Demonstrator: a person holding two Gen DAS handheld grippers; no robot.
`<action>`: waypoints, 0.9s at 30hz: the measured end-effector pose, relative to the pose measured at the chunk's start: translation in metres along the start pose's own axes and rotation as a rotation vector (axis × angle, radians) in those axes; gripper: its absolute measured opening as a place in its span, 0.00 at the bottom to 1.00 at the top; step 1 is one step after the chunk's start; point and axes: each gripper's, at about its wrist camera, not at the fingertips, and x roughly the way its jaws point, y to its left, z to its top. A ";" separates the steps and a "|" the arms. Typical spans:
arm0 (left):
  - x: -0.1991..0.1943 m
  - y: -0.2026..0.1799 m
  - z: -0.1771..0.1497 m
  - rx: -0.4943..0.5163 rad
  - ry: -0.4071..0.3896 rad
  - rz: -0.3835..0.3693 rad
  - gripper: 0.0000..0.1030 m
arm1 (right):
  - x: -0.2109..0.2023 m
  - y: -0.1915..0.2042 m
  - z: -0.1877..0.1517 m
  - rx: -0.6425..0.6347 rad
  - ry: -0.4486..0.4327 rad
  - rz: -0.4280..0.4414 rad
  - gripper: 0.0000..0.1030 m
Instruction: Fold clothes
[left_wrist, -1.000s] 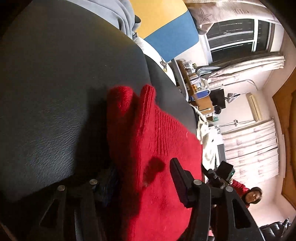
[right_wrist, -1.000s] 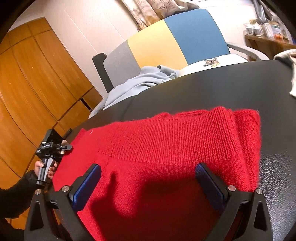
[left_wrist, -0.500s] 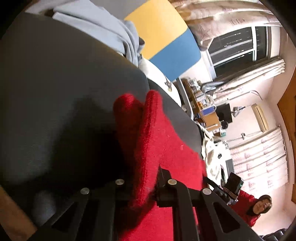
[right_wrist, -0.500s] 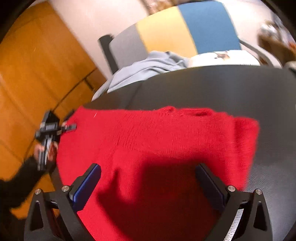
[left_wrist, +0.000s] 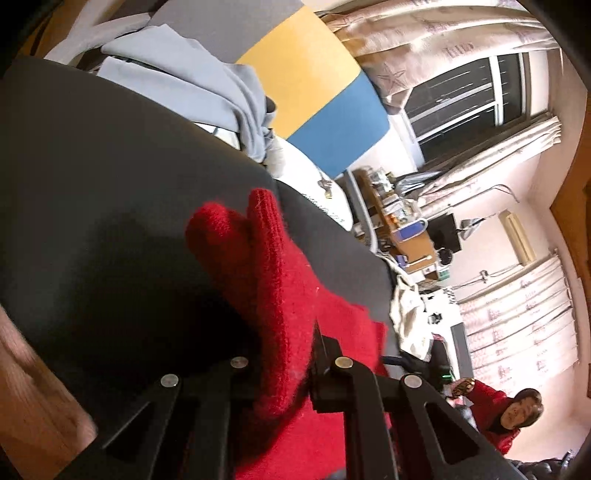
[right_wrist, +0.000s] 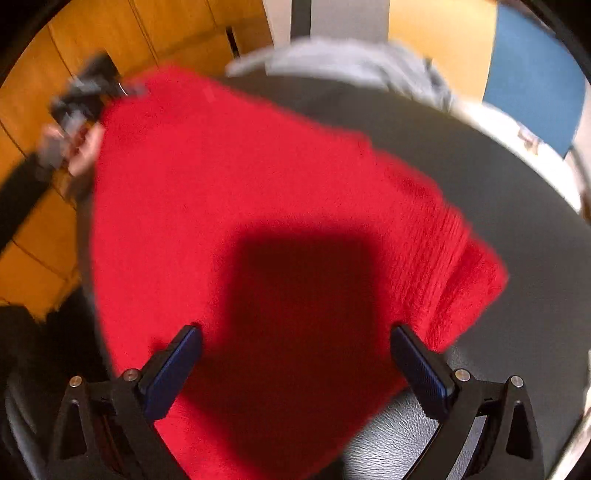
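Note:
A red knitted sweater lies folded on a black leather surface. In the left wrist view my left gripper is shut on an edge of the red sweater and holds it lifted off the black surface. In the right wrist view my right gripper is open just above the sweater, its blue-padded fingers spread wide, holding nothing. That view is motion-blurred. The left gripper also shows there at the sweater's far left corner.
A pale blue-grey garment lies at the far edge of the black surface, by a chair with a yellow and blue back. Wooden cabinet doors stand to the left. A cluttered desk and a person in red are beyond.
My left gripper has closed on the sweater's edge and lifted it. My right gripper has swung to look down on the sweater, still open.

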 end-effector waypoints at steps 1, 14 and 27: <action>-0.001 -0.007 -0.002 0.001 -0.001 -0.021 0.12 | 0.003 0.000 -0.002 -0.022 -0.002 -0.002 1.00; 0.018 -0.099 -0.022 -0.033 -0.039 -0.205 0.12 | -0.008 -0.014 -0.036 0.055 -0.212 0.006 1.00; 0.084 -0.171 -0.040 0.009 -0.013 -0.156 0.12 | -0.005 -0.002 -0.037 0.041 -0.240 -0.023 1.00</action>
